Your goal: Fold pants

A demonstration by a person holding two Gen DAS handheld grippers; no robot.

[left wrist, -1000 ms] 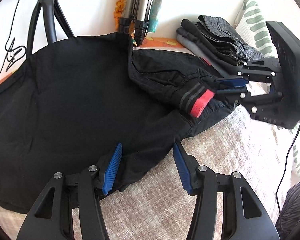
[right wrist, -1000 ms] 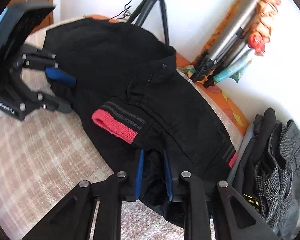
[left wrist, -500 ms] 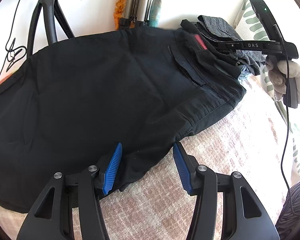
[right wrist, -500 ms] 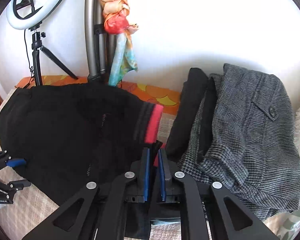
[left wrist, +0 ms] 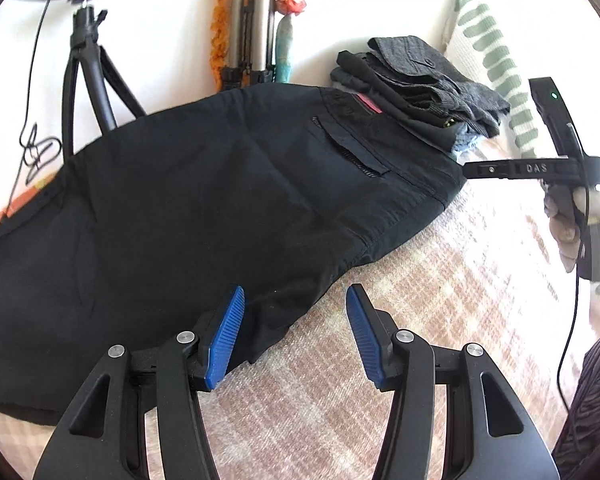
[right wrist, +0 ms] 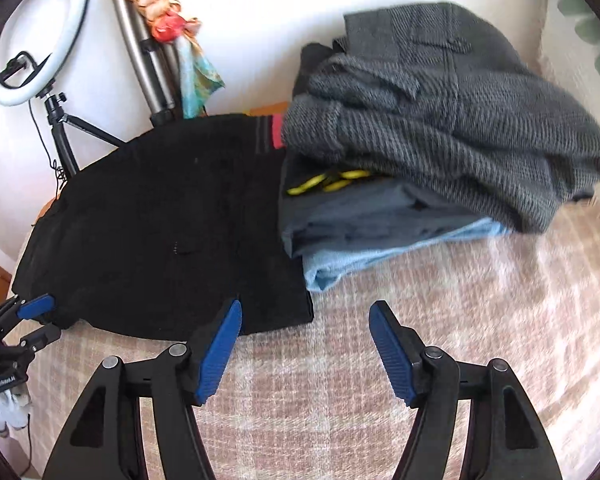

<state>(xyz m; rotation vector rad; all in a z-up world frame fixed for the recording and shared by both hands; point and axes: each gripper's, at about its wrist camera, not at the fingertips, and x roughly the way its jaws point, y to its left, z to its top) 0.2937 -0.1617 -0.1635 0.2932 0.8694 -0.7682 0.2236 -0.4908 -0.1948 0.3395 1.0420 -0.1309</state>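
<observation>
Beige plaid bedspread (left wrist: 440,288) lies nearest under both tools: the left gripper (left wrist: 296,332) hovers with its 2 ribbed blue pads spread, the left pad over the near hem of the black pants (left wrist: 204,200), and the right gripper (right wrist: 306,354) hangs empty, spread as wide, beside the pants' near right corner. Farther on, the pants lie flat across the bedspread, red-striped waistband (right wrist: 274,136) touching a stack of folded clothes (right wrist: 432,136) topped by grey tweed. Tripods (left wrist: 88,80) and a ring light (right wrist: 36,40) stand along the far edge by the white wall.
</observation>
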